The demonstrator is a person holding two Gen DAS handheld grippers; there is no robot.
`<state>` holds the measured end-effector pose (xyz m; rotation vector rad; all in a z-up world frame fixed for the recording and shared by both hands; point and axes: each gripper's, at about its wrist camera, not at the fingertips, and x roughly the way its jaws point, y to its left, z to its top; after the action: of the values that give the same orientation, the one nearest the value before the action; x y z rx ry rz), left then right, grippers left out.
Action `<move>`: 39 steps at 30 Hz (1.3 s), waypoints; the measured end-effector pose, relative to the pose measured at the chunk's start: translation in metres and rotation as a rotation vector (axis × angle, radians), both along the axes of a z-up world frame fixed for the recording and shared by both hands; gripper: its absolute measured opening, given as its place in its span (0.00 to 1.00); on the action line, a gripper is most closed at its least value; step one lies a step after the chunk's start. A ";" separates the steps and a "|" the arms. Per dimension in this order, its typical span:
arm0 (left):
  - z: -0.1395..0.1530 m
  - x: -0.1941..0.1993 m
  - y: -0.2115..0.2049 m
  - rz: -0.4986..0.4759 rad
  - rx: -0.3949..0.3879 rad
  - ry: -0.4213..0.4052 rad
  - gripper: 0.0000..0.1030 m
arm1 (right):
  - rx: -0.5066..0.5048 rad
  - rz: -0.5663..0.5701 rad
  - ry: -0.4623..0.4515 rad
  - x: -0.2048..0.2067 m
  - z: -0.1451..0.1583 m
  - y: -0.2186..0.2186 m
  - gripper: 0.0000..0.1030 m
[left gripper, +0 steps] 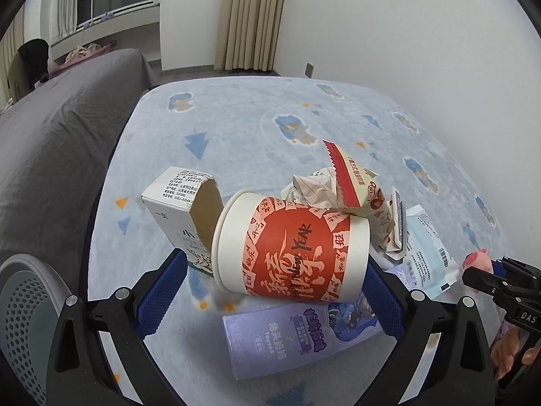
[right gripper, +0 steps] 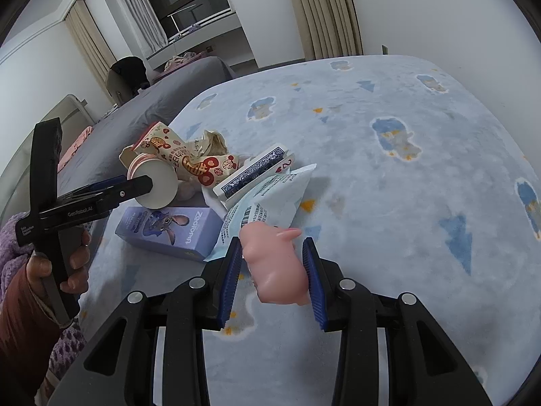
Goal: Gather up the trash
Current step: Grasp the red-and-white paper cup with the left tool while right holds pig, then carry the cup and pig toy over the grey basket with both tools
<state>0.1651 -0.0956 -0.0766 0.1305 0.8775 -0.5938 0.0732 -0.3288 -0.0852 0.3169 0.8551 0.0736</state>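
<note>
A red-and-white paper cup point(left gripper: 290, 257) lies on its side, stuffed with crumpled paper point(left gripper: 311, 189) and a red snack wrapper point(left gripper: 355, 182). My left gripper point(left gripper: 277, 262) is open and straddles the cup end to end. The right pad sits by the cup's base, and a gap shows at the rim side. In the right wrist view the cup point(right gripper: 155, 182) lies at the left gripper's point(right gripper: 138, 181) tips. My right gripper point(right gripper: 272, 242) is shut on a pink toy pig point(right gripper: 274, 267), held above the blanket. That gripper point(left gripper: 490, 277) appears at the right edge of the left view.
Around the cup lie a white carton point(left gripper: 175, 199), a purple box point(right gripper: 169, 230), a deck of cards point(right gripper: 253, 172) and a pale blue packet point(right gripper: 270, 199). All rest on a light blue cloud-pattern blanket point(right gripper: 389, 186). Grey bedding point(left gripper: 50, 135) lies left; a hand point(right gripper: 67, 270) holds the left gripper.
</note>
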 end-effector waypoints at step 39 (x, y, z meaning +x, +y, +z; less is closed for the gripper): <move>-0.005 -0.014 -0.029 -0.006 -0.070 0.053 0.75 | -0.001 0.002 -0.002 -0.003 0.000 -0.001 0.35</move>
<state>0.1515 -0.1243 -0.0819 0.0539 0.9070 -0.6349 0.0701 -0.3300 -0.0853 0.3154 0.8535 0.0749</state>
